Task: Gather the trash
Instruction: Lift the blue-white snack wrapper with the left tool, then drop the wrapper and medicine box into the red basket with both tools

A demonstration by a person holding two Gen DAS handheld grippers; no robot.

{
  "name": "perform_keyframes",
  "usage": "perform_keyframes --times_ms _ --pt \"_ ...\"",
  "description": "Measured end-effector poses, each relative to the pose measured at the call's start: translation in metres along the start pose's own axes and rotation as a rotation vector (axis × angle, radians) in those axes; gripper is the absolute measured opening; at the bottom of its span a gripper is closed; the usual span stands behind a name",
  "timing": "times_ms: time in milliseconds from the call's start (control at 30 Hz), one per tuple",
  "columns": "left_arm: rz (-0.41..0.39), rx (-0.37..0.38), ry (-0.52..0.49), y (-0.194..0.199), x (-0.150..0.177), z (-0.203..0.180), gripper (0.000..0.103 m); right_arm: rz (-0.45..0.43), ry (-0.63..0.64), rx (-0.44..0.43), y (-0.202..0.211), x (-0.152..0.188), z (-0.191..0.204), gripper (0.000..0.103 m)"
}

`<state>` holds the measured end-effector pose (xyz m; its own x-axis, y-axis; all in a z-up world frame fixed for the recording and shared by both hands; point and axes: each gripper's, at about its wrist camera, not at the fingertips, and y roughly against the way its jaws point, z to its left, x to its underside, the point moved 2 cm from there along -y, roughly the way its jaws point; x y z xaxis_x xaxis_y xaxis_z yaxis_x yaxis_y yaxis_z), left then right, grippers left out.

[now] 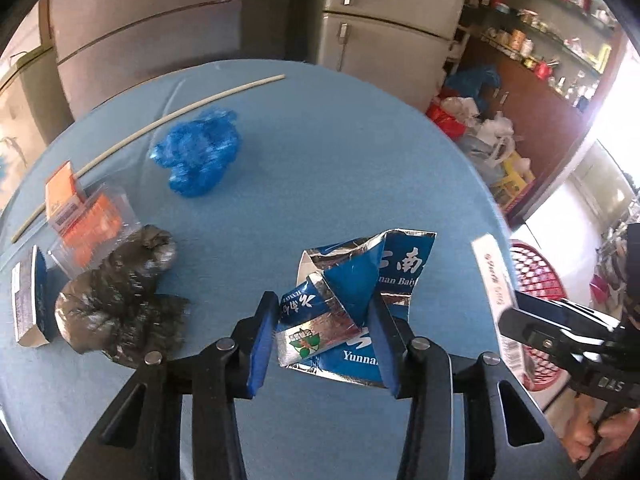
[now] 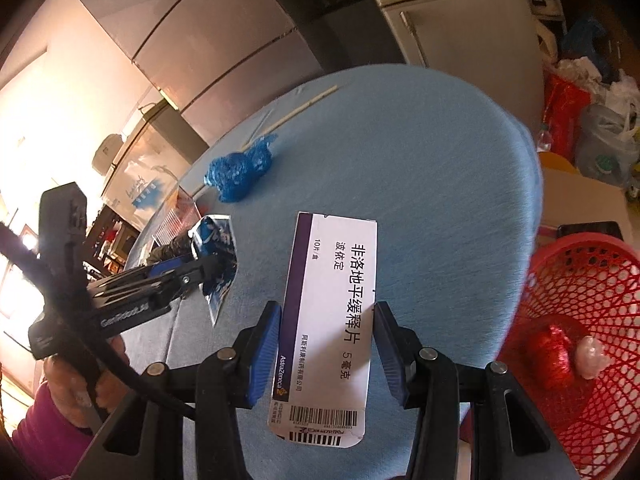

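My left gripper (image 1: 324, 320) is shut on a crumpled blue-and-silver foil carton (image 1: 352, 280), with both blue pads against its sides, above the blue tablecloth (image 1: 320, 160). From the right wrist view the left gripper (image 2: 200, 270) holds that carton (image 2: 214, 240) at the left. My right gripper (image 2: 326, 312) is shut on a flat white medicine box (image 2: 332, 320) with a purple stripe and a barcode. The left wrist view shows the right gripper (image 1: 516, 316) and its box (image 1: 494, 280) at the right edge. A red mesh basket (image 2: 580, 300) stands beside the table to the right.
On the table lie a blue plastic wad (image 1: 198, 152), a black bag (image 1: 120, 296), an orange box (image 1: 62, 196), a clear pack (image 1: 96, 232), a small box (image 1: 30, 300) and a long stick (image 1: 148, 132). The basket holds a red foil wad (image 2: 554, 354).
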<state>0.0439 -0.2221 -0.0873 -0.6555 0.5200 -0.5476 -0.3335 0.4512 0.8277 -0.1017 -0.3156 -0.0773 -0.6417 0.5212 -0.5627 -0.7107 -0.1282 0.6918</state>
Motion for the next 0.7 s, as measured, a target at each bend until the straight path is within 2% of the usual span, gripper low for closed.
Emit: perform_keyframes --times_ms 300,600,667,700 --pt "0.023 0.146 -0.089 0.006 -0.006 -0.083 0.046 -0.099 -0.088 0.069 0.061 0.005 -0.058 0.050" --pt "0.063 0.221 -0.242 -0.001 -0.006 -0.179 0.047 -0.174 -0.238 0.143 0.122 0.025 -0.131 0.052" --pt "0.069 0.231 -0.258 -0.004 -0.008 -0.192 0.051 -0.183 -0.267 0.145 0.132 0.028 -0.143 0.052" --pt "0.075 0.239 -0.264 -0.006 -0.010 -0.197 0.056 -0.182 -0.282 0.141 0.135 0.029 -0.147 0.053"
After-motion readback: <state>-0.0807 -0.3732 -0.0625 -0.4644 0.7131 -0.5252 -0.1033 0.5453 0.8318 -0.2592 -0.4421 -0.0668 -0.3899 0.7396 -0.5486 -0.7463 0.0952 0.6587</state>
